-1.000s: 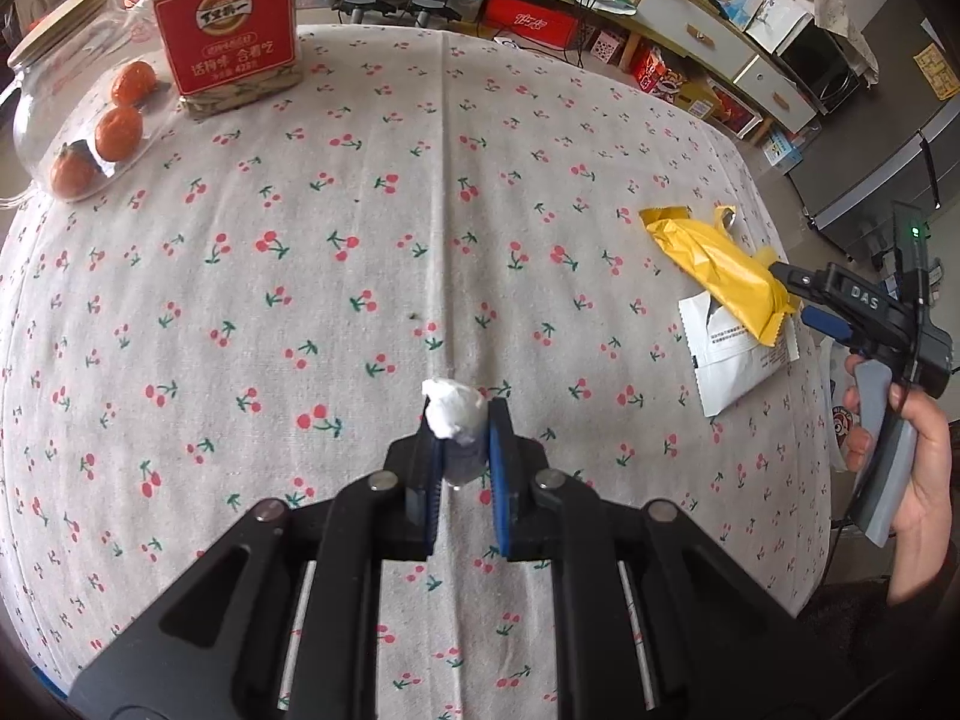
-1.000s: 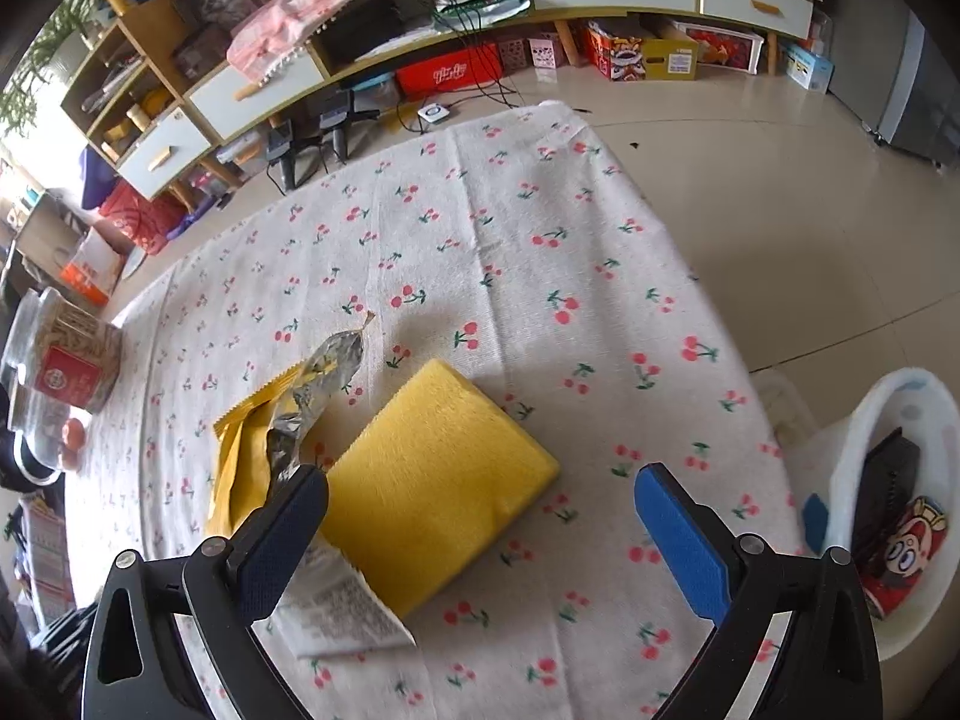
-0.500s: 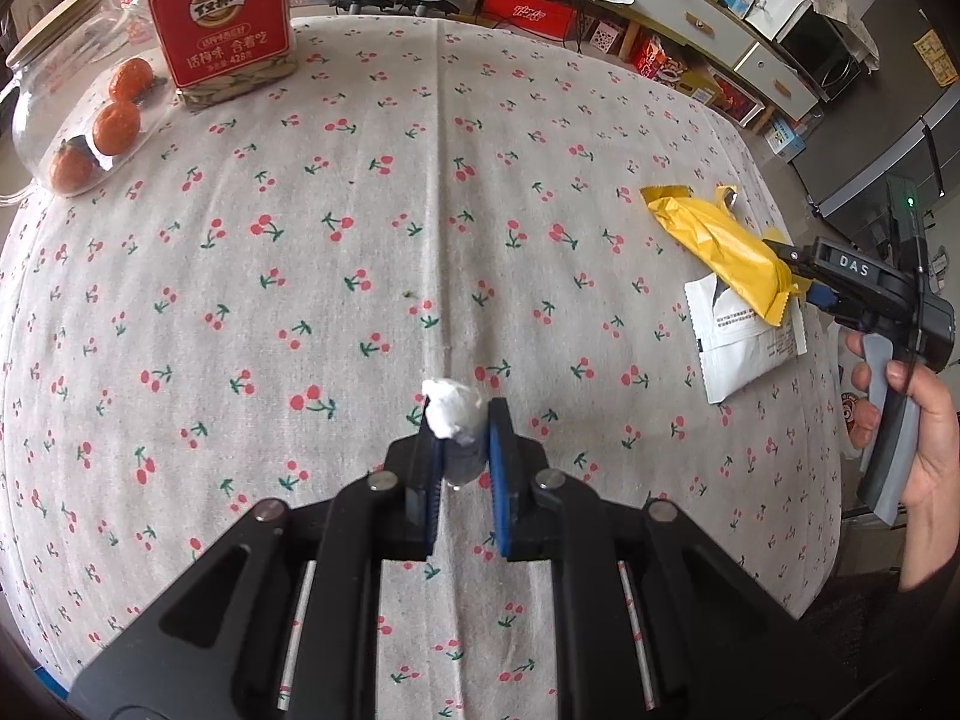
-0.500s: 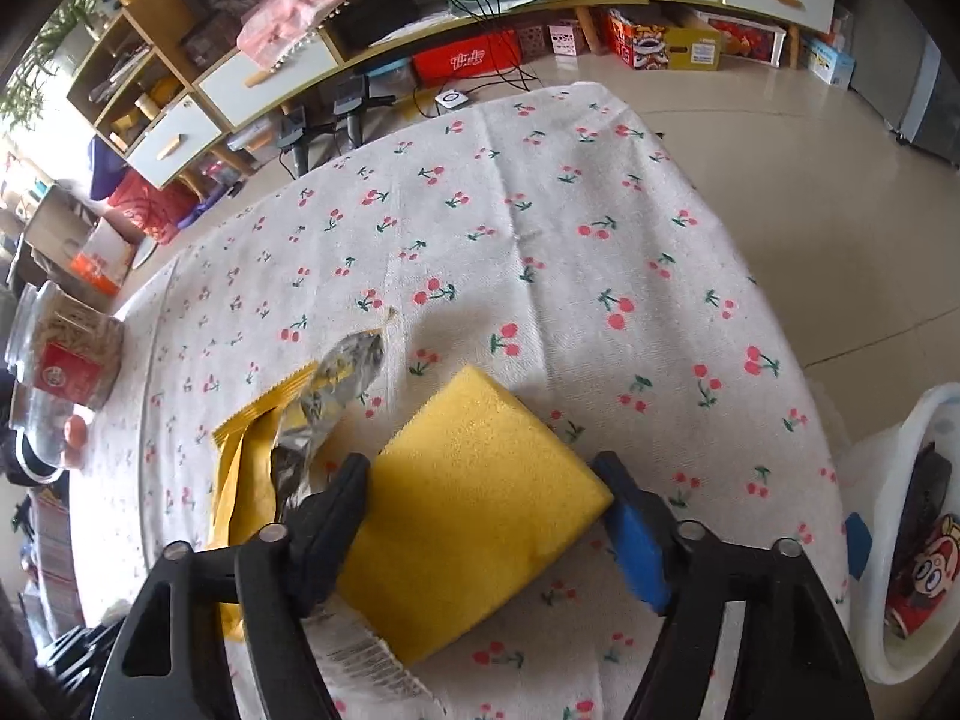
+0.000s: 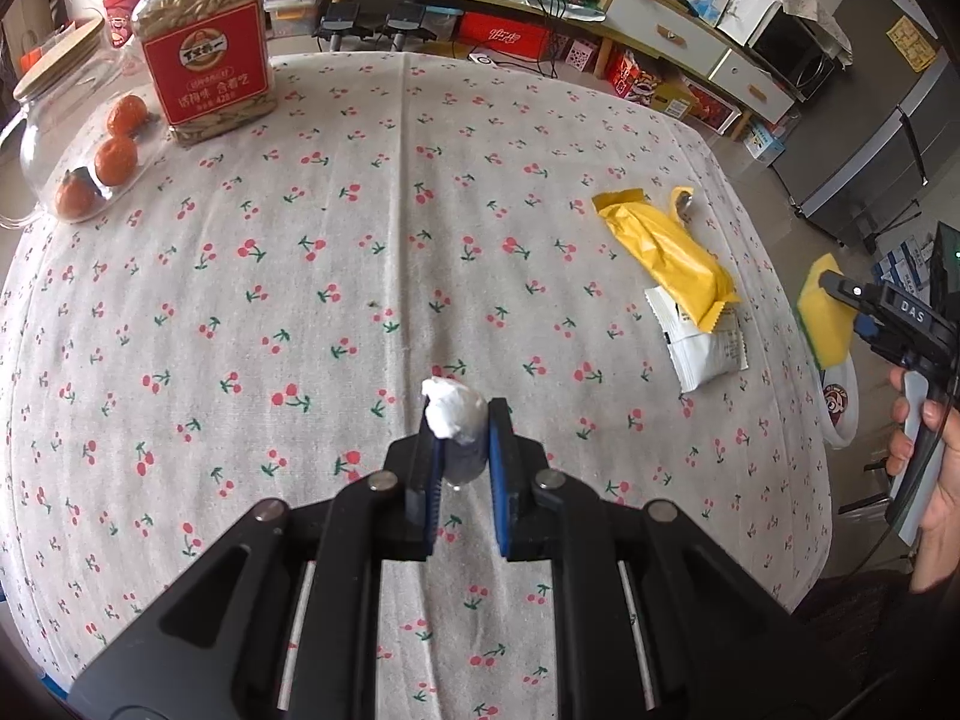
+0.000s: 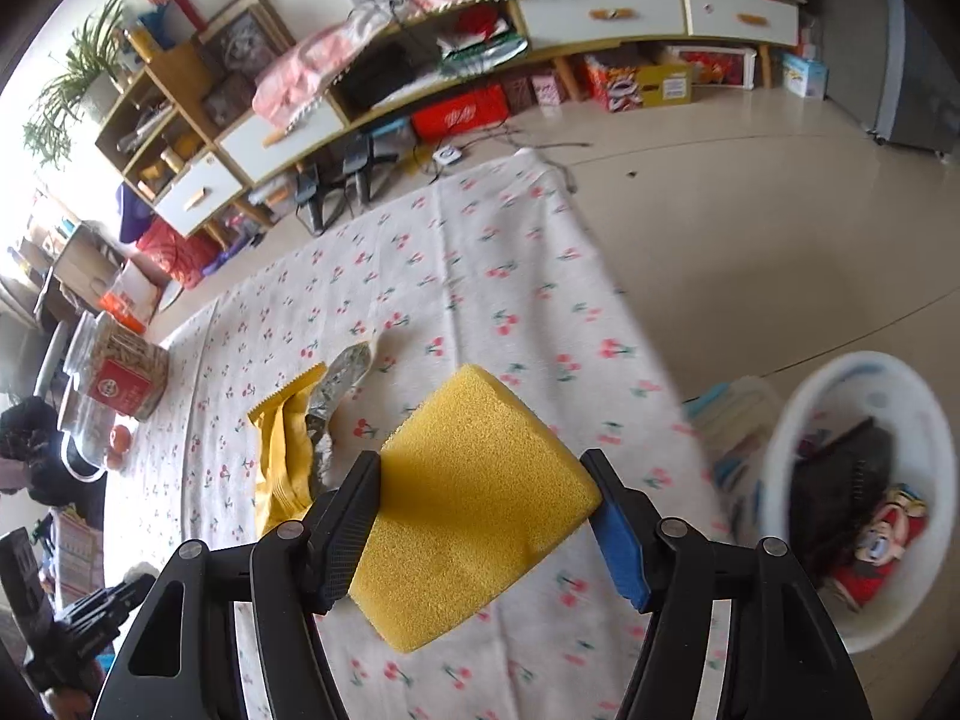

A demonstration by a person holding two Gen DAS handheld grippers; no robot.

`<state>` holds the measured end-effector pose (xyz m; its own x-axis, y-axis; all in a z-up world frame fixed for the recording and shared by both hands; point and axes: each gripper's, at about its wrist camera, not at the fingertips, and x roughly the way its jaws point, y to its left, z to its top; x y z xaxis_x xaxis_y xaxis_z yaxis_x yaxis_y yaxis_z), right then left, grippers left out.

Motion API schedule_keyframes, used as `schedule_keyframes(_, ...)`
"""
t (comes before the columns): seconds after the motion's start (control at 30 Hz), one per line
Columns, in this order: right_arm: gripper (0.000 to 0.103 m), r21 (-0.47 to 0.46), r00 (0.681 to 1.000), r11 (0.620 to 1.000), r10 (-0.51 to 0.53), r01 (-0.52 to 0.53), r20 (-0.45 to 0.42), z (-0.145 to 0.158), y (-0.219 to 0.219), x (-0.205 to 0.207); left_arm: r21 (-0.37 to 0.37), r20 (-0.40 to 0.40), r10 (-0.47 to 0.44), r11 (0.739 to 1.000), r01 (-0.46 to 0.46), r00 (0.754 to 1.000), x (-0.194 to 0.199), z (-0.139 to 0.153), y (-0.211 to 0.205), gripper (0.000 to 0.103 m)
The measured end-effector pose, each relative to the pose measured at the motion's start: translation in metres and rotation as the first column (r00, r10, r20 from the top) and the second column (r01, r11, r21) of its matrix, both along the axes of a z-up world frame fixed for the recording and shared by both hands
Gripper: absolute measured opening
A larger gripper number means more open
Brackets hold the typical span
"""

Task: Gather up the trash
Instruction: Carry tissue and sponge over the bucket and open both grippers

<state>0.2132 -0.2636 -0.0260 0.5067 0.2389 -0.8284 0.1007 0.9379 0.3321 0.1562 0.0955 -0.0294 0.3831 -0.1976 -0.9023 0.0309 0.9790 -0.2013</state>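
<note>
Gripping a crumpled white wad (image 5: 451, 414), the left gripper (image 5: 461, 450) hovers over the table (image 5: 300, 300). Yellow wrapper (image 5: 666, 252) and white packet (image 5: 708, 348) remain uncollected. Right gripper (image 6: 489, 531), jaws closing, clamps the yellow sponge (image 6: 474, 498), probably bound for the white bin (image 6: 804, 420).

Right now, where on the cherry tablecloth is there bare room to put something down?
The wide middle is bare, between the red-labelled seed jar and the yellow snack wrapper. It is crowded at the far left by the glass jar of oranges, and at the right edge by the white packet.
</note>
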Motion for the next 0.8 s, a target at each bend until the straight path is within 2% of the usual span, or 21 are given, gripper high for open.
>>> schedule_keyframes(0.4, 0.068, 0.008, 0.998, 0.999, -0.034, 0.034, 0.047, 0.017, -0.046, -0.052, -0.009, 0.057, -0.052, 0.999, 0.053, 0.997, -0.015, 0.012, -0.029, 0.015)
schedule_keyframes(0.8, 0.068, 0.032, 0.991, 0.992, -0.126, 0.124, 0.035, 0.009, -0.117, -0.104, -0.026, 0.084, -0.172, 0.984, 0.175, 0.981, -0.02, 0.019, -0.105, 0.015)
